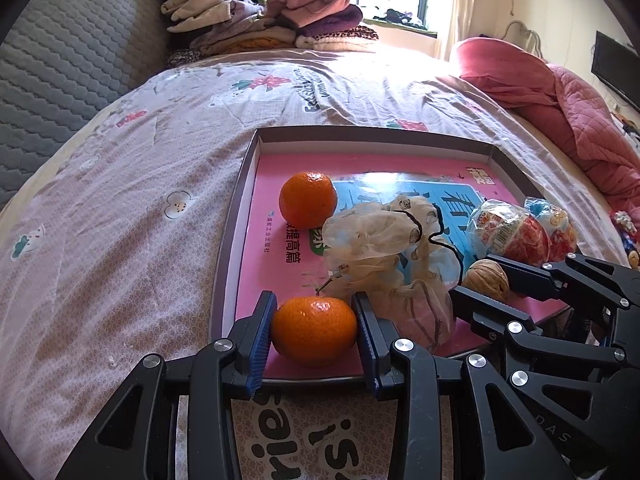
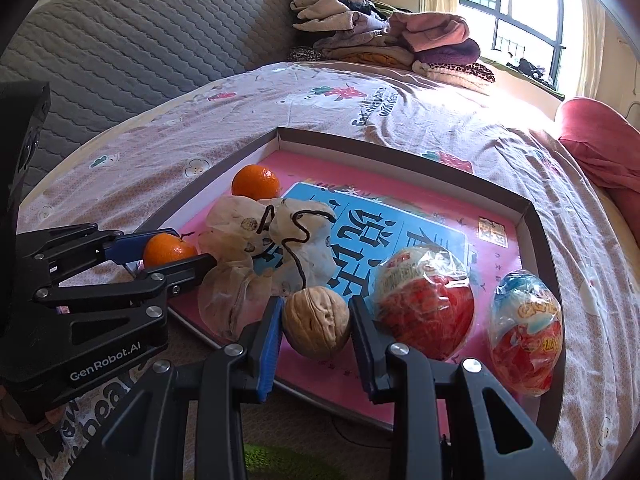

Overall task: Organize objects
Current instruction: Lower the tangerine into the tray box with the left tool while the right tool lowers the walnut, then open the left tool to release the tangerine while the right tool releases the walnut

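nearest the left wrist camera, one round orange mandarin with a short stem is clamped between the blue ribbed pads of the left gripper, whose jaws are set partly apart at the fruit's width, low over the near edge of the shallow pink-floored cardboard tray. one wrinkled tan walnut is pinched the same way by the right gripper, its jaws closed down on the shell, also above the tray's near edge. two mandarins are counted in all; the second mandarin is seen lying free further back in the tray. two foil-wrapped red egg-shaped sweets lie side by side at the right. one crumpled translucent gauze pouch with a black drawstring is heaped between the grippers. one stack of folded clothes is piled on the floral bedsheet.
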Available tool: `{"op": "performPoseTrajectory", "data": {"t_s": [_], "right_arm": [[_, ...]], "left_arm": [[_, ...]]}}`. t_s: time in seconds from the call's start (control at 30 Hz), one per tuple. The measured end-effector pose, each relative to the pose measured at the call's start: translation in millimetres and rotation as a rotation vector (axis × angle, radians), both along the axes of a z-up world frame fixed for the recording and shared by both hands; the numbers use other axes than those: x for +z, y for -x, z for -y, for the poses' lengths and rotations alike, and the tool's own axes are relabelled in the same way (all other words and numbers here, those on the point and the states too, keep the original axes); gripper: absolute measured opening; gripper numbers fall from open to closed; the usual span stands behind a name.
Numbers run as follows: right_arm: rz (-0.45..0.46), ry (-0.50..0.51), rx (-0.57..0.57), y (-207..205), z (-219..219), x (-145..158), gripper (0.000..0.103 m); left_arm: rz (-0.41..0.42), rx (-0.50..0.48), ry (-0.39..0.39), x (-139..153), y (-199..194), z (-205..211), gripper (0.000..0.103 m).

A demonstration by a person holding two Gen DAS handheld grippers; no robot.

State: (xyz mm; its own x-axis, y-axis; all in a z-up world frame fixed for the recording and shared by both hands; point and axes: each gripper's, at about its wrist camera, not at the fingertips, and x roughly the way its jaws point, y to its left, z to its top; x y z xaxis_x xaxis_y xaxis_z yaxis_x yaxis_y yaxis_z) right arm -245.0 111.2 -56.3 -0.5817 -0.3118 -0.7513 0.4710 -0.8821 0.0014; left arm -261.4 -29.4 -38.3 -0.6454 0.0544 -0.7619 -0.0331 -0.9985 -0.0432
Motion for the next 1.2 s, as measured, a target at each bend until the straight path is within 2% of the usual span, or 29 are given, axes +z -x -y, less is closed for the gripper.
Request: {"op": "performPoseTrajectory", "data": {"t_s": [0.3, 0.47, 0.8, 0.93, 1.2], "right_arm": [[0.006, -0.010, 0.002, -0.3, 0.6, 2.5, 0.034], [0.004, -0.016, 0.005, -2.5, 1.6, 4.7, 0.034], [-0.014, 0.001, 0.008, -7.6, 2.5, 15.4, 0.034], [-0.022, 0.004, 0.005, -9.8, 1.3, 20.4, 0.035], [-0.030, 0.037, -0.011, -14.7, -5.0, 32.6, 0.042]], "left_arm": [[0.003, 0.005, -0.020, 2.1, -3.3, 3.1, 0.040], [0.005, 0.001, -0.023, 3.3, -5.1, 3.2, 0.049], [-0.006, 0.008, -0.023, 9.1, -9.0, 5.1, 0.052], [-0.016, 0.018, -0.028, 15.3, -12.7, 7.5, 0.058], [-0.035, 0.027, -0.034, 29.3, -21.7, 7.1, 0.061]]}}
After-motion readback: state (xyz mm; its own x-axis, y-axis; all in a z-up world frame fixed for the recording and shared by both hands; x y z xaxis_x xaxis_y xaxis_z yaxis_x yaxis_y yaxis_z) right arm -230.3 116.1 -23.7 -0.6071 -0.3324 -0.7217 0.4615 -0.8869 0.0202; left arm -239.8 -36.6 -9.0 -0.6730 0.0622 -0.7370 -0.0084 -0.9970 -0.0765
